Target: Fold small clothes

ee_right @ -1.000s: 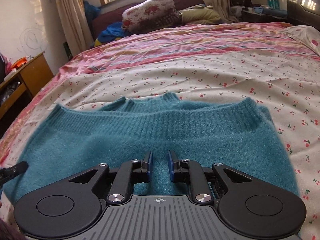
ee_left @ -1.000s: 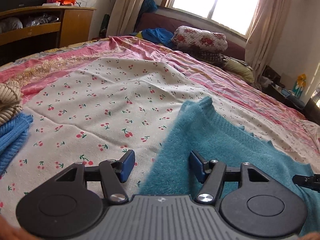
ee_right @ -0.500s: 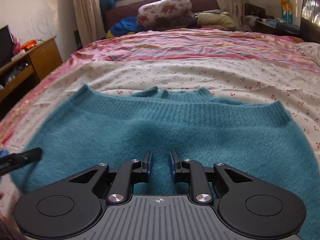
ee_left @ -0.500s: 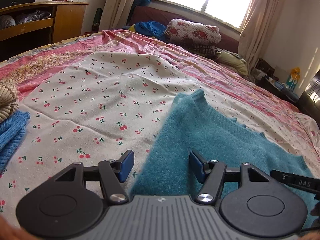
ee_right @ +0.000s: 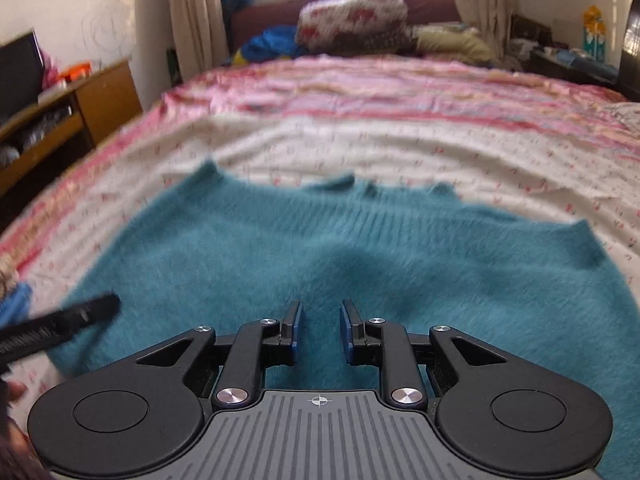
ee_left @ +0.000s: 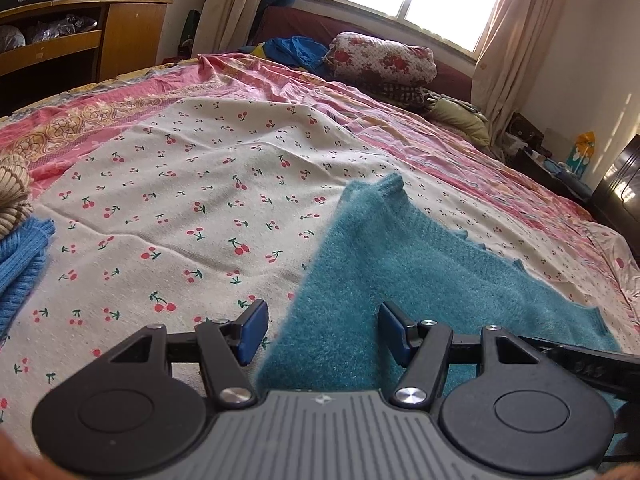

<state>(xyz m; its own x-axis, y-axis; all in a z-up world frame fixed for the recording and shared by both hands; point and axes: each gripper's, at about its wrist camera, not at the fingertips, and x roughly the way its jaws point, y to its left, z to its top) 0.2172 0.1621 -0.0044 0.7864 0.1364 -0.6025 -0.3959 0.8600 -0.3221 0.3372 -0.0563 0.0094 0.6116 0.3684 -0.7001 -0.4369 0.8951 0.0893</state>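
A fuzzy teal sweater (ee_left: pixel 404 264) lies folded flat on the cherry-print sheet (ee_left: pixel 192 184); it fills the middle of the right wrist view (ee_right: pixel 328 256). My left gripper (ee_left: pixel 322 330) is open wide and empty, low over the sweater's left edge. My right gripper (ee_right: pixel 319 330) has its jaws a little apart with nothing between them, low over the sweater's near middle. The left gripper's finger shows at the left edge of the right wrist view (ee_right: pixel 68 322), and the right gripper's finger shows at the lower right of the left wrist view (ee_left: pixel 580 364).
A blue knit (ee_left: pixel 18 256) and a beige ribbed knit (ee_left: pixel 12 192) lie at the left edge of the bed. A wooden shelf unit (ee_left: pixel 80 40) stands to the left. A floral bundle (ee_left: pixel 380 58) and pillows lie at the bed's far end.
Both grippers have shifted left and closer together over the sweater. The right wrist view is now motion-blurred. The jaw openings have not visibly changed.
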